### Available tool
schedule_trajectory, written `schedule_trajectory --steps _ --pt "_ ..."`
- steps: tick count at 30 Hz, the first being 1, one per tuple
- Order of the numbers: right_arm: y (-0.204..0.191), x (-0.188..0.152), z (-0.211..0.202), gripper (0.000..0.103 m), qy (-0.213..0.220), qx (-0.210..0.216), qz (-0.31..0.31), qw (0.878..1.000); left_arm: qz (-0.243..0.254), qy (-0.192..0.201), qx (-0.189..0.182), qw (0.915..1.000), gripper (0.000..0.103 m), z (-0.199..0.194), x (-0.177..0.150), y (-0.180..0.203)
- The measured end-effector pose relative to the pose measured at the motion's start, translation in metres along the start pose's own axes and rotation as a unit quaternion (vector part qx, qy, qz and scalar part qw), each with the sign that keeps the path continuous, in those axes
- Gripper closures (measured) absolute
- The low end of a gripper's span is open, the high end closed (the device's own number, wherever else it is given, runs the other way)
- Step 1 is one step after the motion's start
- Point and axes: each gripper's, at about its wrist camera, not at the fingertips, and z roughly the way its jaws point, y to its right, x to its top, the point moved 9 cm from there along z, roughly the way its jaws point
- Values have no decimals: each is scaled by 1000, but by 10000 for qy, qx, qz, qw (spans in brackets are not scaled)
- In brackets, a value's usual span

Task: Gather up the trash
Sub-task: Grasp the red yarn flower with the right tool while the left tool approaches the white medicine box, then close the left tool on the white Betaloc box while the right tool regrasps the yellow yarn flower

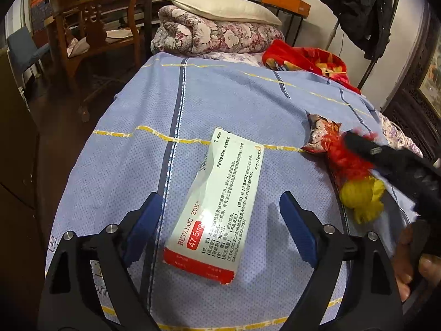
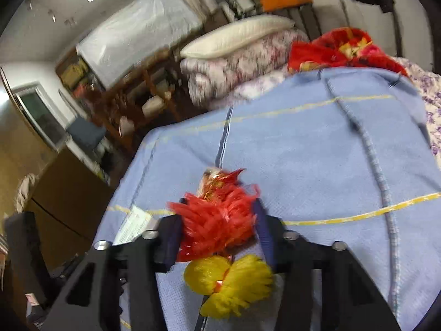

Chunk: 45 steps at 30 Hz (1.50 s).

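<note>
Right gripper (image 2: 217, 220) clamps tassel wrapper (image 2: 217, 215), angled downward.

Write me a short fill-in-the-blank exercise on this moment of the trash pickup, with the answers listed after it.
1. The flattened medicine box lies between the open fingers of the ____ gripper.
2. The right gripper is closed on the ____ fringe of the foil decoration.
3. The yellow fringe hangs ____ that gripper's fingers in its own view.
4. Both items are over a ____ bed cover with yellow lines.

Answers: left; red; below; blue
</note>
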Motion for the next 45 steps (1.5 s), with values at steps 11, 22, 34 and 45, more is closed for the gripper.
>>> schedule_trajectory --steps 11,22,34,45 --pt "25 -45 -113 87 889 -361 -292 9950 -33 -10 83 10000 15 1 -2 0" --pt "11 -51 -150 87 1178 9 -380 9923 -168 209 -316 9991 51 -6 6 1" --pt "-36 -84 -143 85 670 274 -927 9931 -84 641 -399 9971 52 -25 15 8" --pt "-67 -119 -147 48 472 156 -1766 9830 -215 612 -415 9970 51 -23 15 3"
